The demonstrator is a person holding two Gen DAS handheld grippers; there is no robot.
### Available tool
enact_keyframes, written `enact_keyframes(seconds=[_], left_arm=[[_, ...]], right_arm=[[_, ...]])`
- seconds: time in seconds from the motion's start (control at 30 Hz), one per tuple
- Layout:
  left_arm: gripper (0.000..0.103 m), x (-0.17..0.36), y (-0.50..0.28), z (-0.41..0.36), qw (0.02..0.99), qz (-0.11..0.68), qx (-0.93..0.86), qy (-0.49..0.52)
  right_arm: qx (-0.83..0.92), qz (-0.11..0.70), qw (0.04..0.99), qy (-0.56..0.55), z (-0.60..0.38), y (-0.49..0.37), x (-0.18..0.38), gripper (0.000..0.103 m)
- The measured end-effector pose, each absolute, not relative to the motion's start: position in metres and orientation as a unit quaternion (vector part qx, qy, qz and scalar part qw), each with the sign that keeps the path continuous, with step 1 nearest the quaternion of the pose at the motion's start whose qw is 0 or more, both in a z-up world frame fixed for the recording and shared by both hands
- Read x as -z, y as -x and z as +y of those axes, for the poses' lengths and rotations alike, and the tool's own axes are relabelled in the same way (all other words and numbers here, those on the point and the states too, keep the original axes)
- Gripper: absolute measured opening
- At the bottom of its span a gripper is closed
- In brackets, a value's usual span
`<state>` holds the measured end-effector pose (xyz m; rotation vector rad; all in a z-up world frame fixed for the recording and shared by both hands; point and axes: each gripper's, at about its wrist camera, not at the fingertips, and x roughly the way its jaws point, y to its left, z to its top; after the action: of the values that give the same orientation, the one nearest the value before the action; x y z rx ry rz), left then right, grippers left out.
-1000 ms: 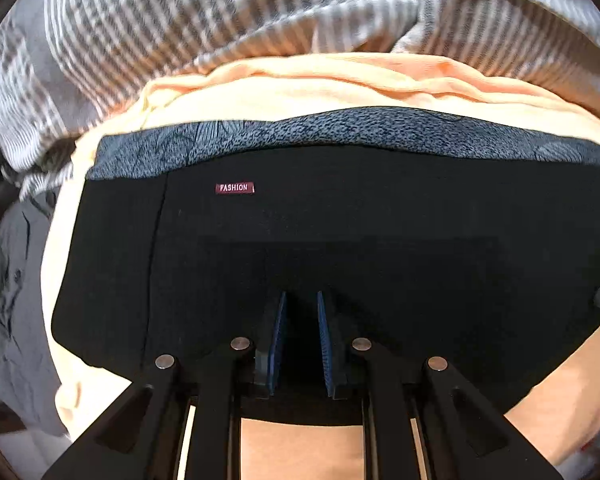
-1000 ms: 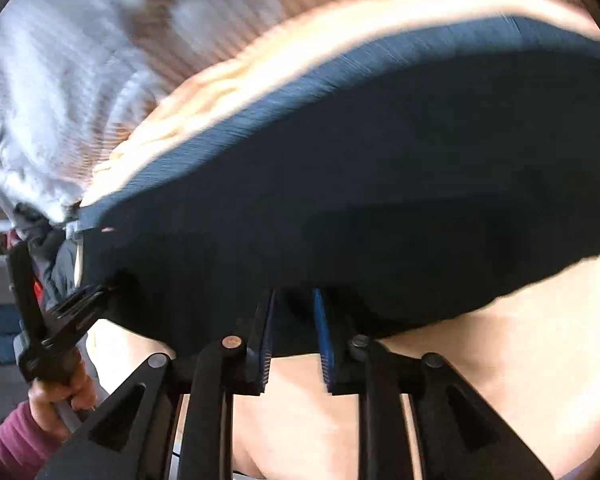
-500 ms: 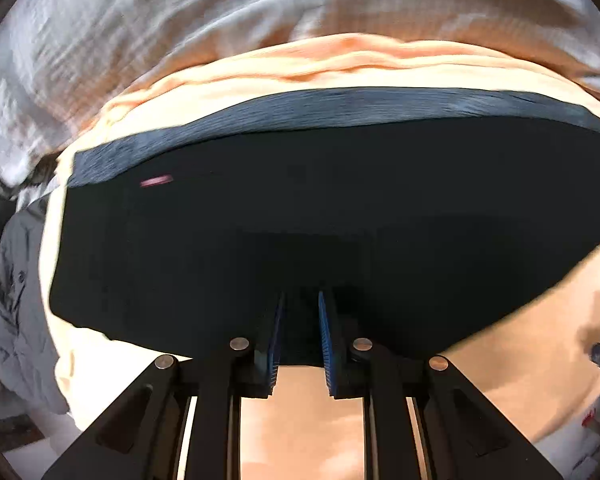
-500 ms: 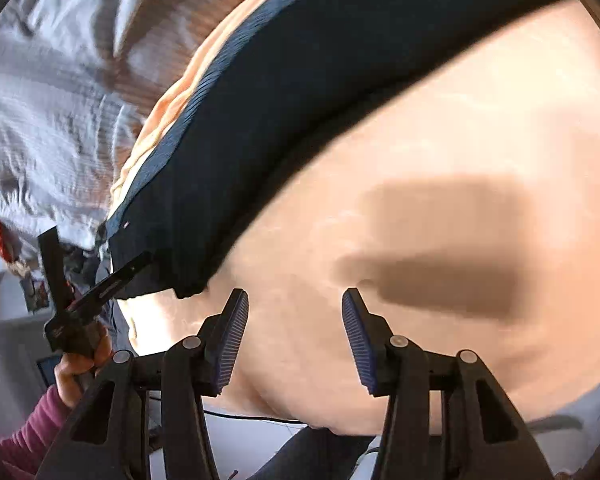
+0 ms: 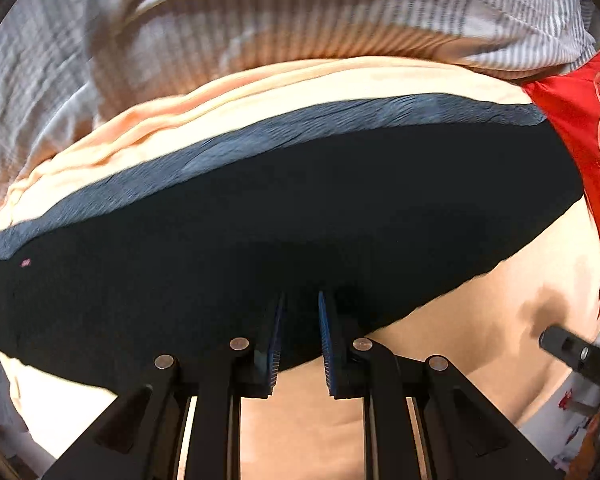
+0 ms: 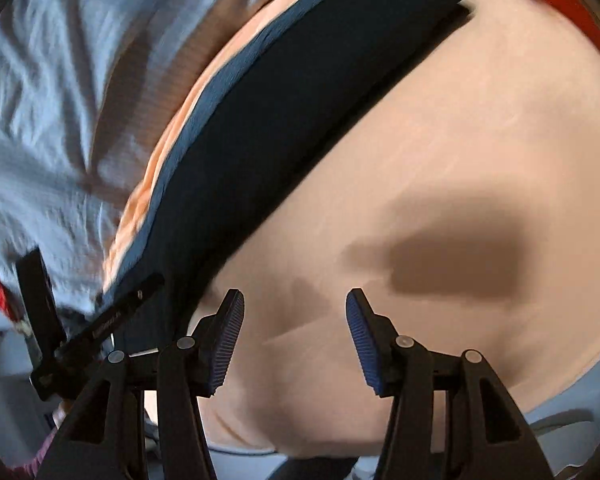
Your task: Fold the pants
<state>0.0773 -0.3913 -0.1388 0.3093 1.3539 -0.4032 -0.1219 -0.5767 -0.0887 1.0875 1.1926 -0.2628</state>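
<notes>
Pants point(image 5: 284, 224) folded flat on the peach sheet point(image 5: 480, 336), gray waistband point(image 5: 300, 132) farthest away.
Left hand-held gripper point(image 5: 298, 336) pinches their near edge to steady the fold; right hand-held gripper point(image 6: 294, 340) hangs wide and empty beside them.

A home bedroom: peach sheet point(image 5: 300, 432), rumpled striped duvet point(image 5: 260, 28), red embroidered cloth point(image 5: 580, 128)

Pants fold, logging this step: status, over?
Left gripper shut on the black pants. Right gripper open, off the cloth, above the peach sheet. Nothing in the way.
</notes>
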Motion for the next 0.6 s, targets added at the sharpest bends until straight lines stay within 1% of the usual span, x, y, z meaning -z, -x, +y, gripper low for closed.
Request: enact_keyframes(seconds=[0.07, 0.17, 0.23, 0.33, 0.5, 0.6], left_arm=[[0.019, 0.140, -0.080, -0.412, 0.750, 0.619, 0.185, -0.141], [0.019, 0.141, -0.087, -0.435, 0.750, 0.619, 0.187, -0.137], [0.019, 0.145, -0.094, -0.444, 0.751, 0.620, 0.185, -0.131], [0.019, 0.154, -0.104, -0.457, 0.752, 0.622, 0.181, -0.119], [0.019, 0.165, -0.121, -0.496, 0.758, 0.618, 0.180, -0.107], [0.019, 0.165, -0.136, -0.522, 0.771, 0.602, 0.184, -0.099]], right_arm=[[0.123, 0.508, 0.691, -0.500, -0.598, 0.123, 0.090, 0.058], [0.140, 0.472, 0.715, -0.497, -0.626, 0.120, 0.090, 0.065], [0.149, 0.454, 0.724, -0.497, -0.642, 0.115, 0.092, 0.065], [0.159, 0.424, 0.721, -0.524, -0.668, 0.111, 0.104, 0.065], [0.159, 0.408, 0.710, -0.551, -0.686, 0.108, 0.120, 0.065], [0.147, 0.412, 0.718, -0.541, -0.687, 0.104, 0.119, 0.065]])
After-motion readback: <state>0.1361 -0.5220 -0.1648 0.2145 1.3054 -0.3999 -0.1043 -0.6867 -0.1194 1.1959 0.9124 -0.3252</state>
